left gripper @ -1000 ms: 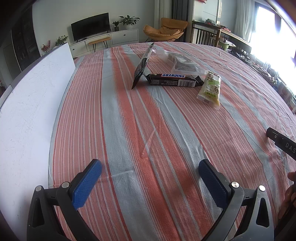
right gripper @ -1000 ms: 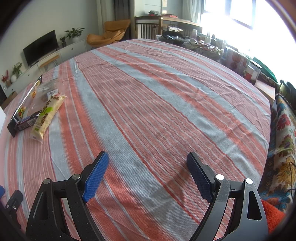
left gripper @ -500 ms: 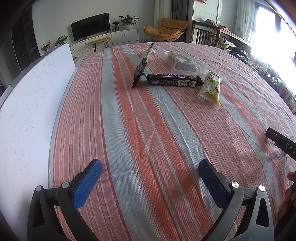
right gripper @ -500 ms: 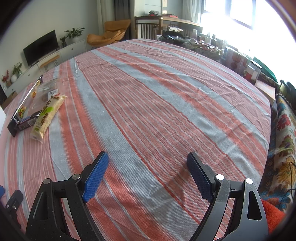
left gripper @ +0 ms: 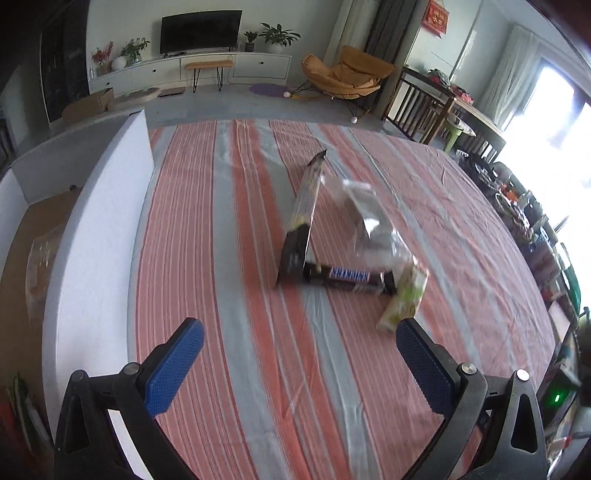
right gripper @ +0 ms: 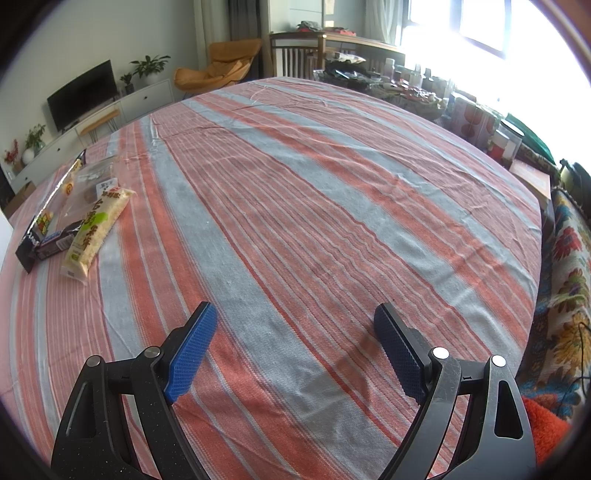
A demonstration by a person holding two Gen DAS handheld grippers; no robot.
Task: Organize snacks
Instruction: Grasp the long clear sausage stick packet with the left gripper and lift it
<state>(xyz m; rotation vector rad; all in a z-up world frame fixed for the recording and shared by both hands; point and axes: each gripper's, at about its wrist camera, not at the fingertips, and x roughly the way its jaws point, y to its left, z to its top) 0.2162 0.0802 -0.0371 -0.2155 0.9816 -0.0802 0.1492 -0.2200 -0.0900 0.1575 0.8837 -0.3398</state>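
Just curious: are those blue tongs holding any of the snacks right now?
No. Both the left tongs and right tongs stand open and empty.

A home living room: television (left gripper: pixel 201 31) on a white cabinet (left gripper: pixel 192 72), orange lounge chair (left gripper: pixel 347 75), houseplants (left gripper: pixel 279 35).

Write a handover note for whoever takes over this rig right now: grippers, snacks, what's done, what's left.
Left gripper: open, empty, above the cloth, short of the snacks.
Right gripper: open, empty, over bare cloth, far from the snacks.
Snacks: all in one loose cluster. A dark pack stands on edge; the Snickers bar lies at its foot; the green-and-cream pack lies at the bar's other end; a clear bag sits behind them.
Done: nothing sorted yet, no snack is held.
Left: pick up and arrange all four. The left gripper is nearer the cluster, so it probably goes first.
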